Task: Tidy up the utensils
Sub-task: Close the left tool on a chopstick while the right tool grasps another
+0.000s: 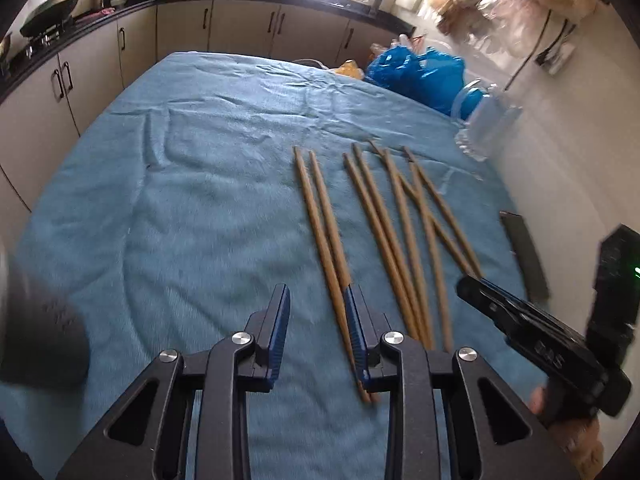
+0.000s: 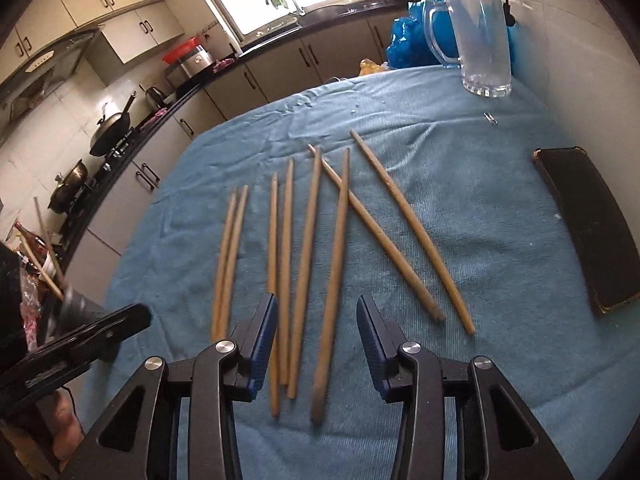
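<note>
Left tongs (image 1: 316,300) released; leftmost chopstick pair (image 1: 326,240) touches right pad, at 1 o'clock. Right tongs (image 2: 316,312) released over near ends of the middle chopsticks (image 2: 304,264). All lie on blue-clothed desk (image 2: 480,220); glass pitcher (image 2: 480,40) at 1 o'clock.

Colours and patterns only:

- Chopsticks (image 2: 304,256): light tan wood, plain; darker grey-brown at some ends.
- Worktop cloth (image 1: 180,200): mid blue, fine ribbed texture, no print.
- Left tool (image 1: 318,332): black frame, blue ribbed pads, silver round fasteners.
- Right tool (image 2: 316,344): same black, blue and silver scheme.
- Glass pitcher (image 2: 482,44): clear, colourless.
- Flat case (image 2: 592,228): black, worn tan edges.
- Plastic bag (image 1: 416,72): bright blue.
- Cabinets (image 1: 240,28): cream doors, dark handles, black countertop.
- Wok (image 2: 112,128): dark grey to black.
</note>
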### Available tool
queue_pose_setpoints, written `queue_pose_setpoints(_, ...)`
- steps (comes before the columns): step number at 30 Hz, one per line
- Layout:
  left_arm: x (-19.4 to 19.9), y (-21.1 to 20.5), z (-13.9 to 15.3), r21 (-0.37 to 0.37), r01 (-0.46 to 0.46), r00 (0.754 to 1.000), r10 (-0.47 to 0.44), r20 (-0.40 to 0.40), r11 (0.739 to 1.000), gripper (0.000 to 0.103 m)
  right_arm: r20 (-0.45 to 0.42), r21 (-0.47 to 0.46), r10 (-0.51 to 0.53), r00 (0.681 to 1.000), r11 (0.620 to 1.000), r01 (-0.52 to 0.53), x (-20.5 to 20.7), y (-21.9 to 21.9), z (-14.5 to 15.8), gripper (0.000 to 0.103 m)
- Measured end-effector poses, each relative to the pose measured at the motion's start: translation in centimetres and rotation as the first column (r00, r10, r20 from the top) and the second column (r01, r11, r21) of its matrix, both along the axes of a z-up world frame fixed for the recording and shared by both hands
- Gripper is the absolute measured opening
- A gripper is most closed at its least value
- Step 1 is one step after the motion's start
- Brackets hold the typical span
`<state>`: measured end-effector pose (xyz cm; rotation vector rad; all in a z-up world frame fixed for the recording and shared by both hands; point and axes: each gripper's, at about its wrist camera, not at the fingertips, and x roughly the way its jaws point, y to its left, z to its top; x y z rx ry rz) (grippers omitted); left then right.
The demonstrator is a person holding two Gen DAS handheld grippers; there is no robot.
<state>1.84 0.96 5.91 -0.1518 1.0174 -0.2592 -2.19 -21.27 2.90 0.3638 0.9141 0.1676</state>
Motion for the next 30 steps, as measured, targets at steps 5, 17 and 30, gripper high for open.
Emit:
queue_pose_setpoints(5, 3.7, -0.7, -1.3, 0.014, -0.036, 0.999, 0.036, -0.013, 0.999, 0.027, -0.019, -0.031, -0.016, 1.000, 0.999, 0.015, 2.4, 0.1, -0.8, 0.039)
queue_pose_setpoints(17, 8.6, -2.1, -3.6, 0.073, -0.040, 0.997, 0.044, -0.058, 0.997, 0.004, -0.054, -0.114, -0.042, 0.998, 0.993, 0.036, 7.4, 0.9, -1.6, 0.021)
queue_pose_setpoints(30, 7.3, -1.1, -3.8, 0.051, -0.017, 0.996, 0.021, -0.083, 0.999, 0.000, -0.110, -0.127, -0.048, 0.993, 0.991, 0.034, 6.3, 0.7, -1.6, 0.009)
